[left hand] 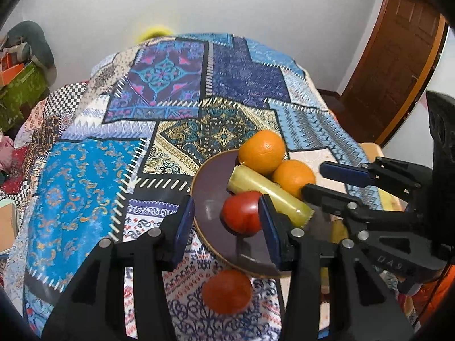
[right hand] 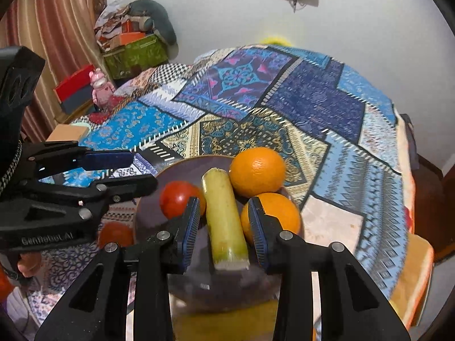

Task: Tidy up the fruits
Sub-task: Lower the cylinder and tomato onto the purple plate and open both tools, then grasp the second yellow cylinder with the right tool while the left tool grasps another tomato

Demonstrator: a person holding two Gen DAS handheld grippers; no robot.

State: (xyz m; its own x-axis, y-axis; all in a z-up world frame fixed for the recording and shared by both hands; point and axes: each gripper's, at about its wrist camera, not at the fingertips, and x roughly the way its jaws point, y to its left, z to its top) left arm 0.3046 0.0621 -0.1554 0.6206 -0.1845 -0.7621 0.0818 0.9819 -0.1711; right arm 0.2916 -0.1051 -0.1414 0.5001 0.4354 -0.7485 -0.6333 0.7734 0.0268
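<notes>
The left gripper (left hand: 227,224) hangs over the near-left part of the dark plate (left hand: 207,187), its blue-padded fingers (left hand: 184,227) spread wide and holding nothing; a red tomato (left hand: 241,213) sits on the plate between them, closer to the right finger, though contact cannot be made out. Just below that gripper, off the plate on the patterned cloth (left hand: 85,176), lies a second red tomato (left hand: 227,291). The right gripper (right hand: 223,228) is likewise parted, its fingers (right hand: 192,227) straddling a pale yellow-green stalk (right hand: 224,221) that lies lengthwise on the plate (right hand: 182,173), with gaps on both sides so nothing is pinched. Beside its left finger sits the plated tomato (right hand: 177,199); against its right finger is an orange (right hand: 280,213), and ahead of that, past the fingertips, another orange (right hand: 257,172) touching the stalk's far end. Left of this gripper, the other gripper (right hand: 136,170) reaches in over the plate's edge.
</notes>
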